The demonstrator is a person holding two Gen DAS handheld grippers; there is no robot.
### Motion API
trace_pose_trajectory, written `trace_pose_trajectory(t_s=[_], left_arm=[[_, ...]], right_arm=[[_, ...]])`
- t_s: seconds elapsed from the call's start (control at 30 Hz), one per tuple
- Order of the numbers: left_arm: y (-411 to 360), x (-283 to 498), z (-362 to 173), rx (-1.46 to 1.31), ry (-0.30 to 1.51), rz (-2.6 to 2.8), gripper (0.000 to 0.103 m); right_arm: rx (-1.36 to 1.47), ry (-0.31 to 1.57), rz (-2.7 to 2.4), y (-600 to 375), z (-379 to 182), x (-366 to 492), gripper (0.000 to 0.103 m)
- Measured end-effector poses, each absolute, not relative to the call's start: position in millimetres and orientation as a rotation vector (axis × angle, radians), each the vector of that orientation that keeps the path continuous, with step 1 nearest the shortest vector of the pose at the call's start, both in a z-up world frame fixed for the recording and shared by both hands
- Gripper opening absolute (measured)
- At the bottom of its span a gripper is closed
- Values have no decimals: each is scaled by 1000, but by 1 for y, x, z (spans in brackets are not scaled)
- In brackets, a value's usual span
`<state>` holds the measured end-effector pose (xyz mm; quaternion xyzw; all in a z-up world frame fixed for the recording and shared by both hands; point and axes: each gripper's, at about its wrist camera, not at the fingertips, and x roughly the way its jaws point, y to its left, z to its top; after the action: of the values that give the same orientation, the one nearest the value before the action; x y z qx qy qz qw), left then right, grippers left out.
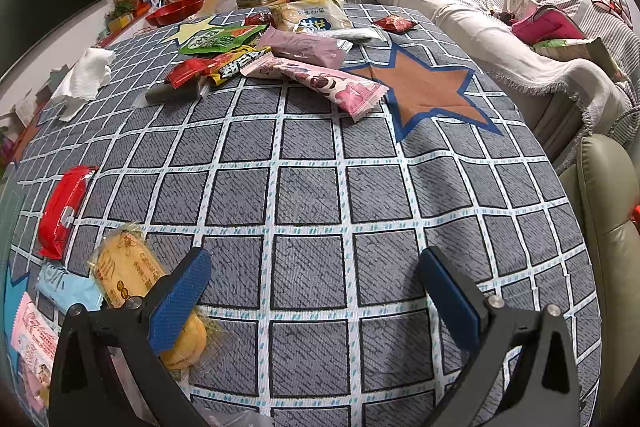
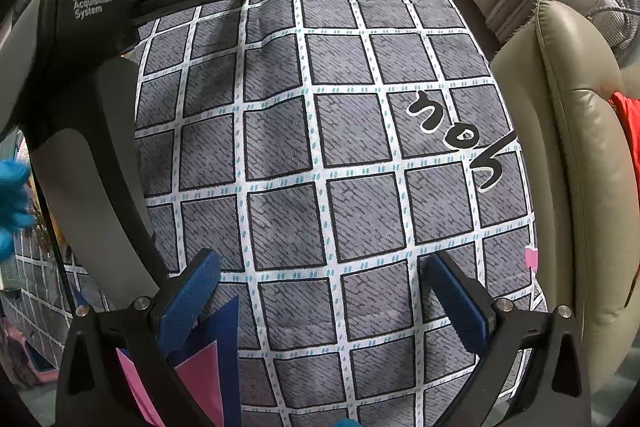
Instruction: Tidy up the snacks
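A heap of snack packets lies at the far side of the checked tablecloth (image 1: 304, 195): a pink patterned packet (image 1: 320, 79), a mauve packet (image 1: 308, 47), a green packet (image 1: 220, 41), a yellow-black packet (image 1: 236, 63) and a white-blue bag (image 1: 312, 15). At the near left lie a red packet (image 1: 62, 211), a yellow cake packet (image 1: 128, 275), a light blue packet (image 1: 68, 287) and a pink-white packet (image 1: 34, 339). My left gripper (image 1: 316, 283) is open and empty above the cloth, its left finger over the yellow packet. My right gripper (image 2: 320, 287) is open and empty over bare cloth (image 2: 340, 147).
The left gripper's black body (image 2: 80, 47) fills the left of the right wrist view. A crumpled tissue (image 1: 86, 75) lies far left. Jars, bottles and a red bowl (image 1: 176, 9) stand beyond the heap. A sofa (image 1: 500, 11) and a beige cushion (image 2: 568, 131) border the right edge.
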<state>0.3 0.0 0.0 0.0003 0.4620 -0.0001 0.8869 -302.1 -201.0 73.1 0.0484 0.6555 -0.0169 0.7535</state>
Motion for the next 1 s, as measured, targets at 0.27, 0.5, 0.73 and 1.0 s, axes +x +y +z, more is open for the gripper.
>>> trace_pose_trajectory(t_s=[0.27,0.5,0.73,1.0], left_arm=[[0,0,0,1,960,0,103],[-10,10,6,91,1199,-140,103],[24,-1,55,-2,1333,-357,103],[140,-21,81,72,1387,-200,103]], right_arm=[[-16,1510,-146,-200,69,-285,103],[-9,1442,-85,-199,73,-279,103],[-11,1475,-68,-195,73,-284,103],[110,1626,-120,-197,69,-254,103]])
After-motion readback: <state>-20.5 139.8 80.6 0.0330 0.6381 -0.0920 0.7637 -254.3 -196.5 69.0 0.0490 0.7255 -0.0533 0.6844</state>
